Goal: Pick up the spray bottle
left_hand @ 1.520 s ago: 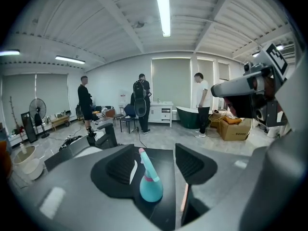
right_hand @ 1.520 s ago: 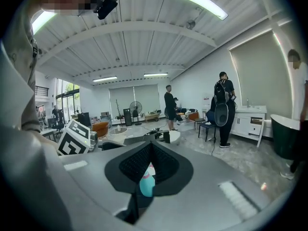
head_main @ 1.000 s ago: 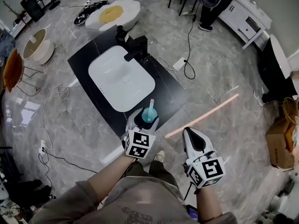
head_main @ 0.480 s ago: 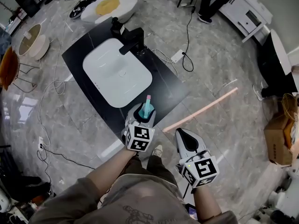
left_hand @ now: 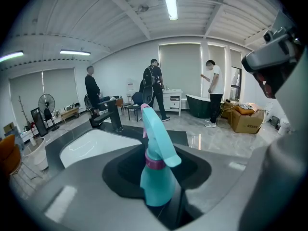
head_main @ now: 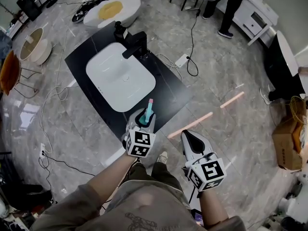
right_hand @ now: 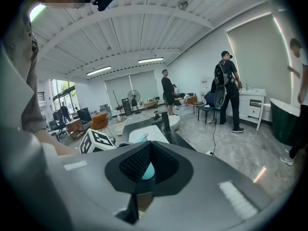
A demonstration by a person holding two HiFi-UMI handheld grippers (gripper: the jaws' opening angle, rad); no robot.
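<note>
Gripping the spray bottle (head_main: 148, 109) as before, left gripper (head_main: 144, 121) (right gripper (head_main: 191, 139) empty)

**Taupe sweatshirt, pale-grey grippers**

At six o'clock in the head view, the person wears a taupe sweatshirt (head_main: 144, 213) with a faint chest print. Its left sleeve (head_main: 89, 198) stops short of the wrist. Below it are dark olive trousers (head_main: 149, 174) and a pale shoe (head_main: 162, 157). The left gripper (head_main: 144, 118) and right gripper (head_main: 188, 136) have pale-grey shells lined in black. Each carries a white cube (head_main: 139, 144) with black square markers.

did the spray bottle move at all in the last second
No clear move: the spray bottle stays by the near corner of the white basin, held in the left gripper.
</note>
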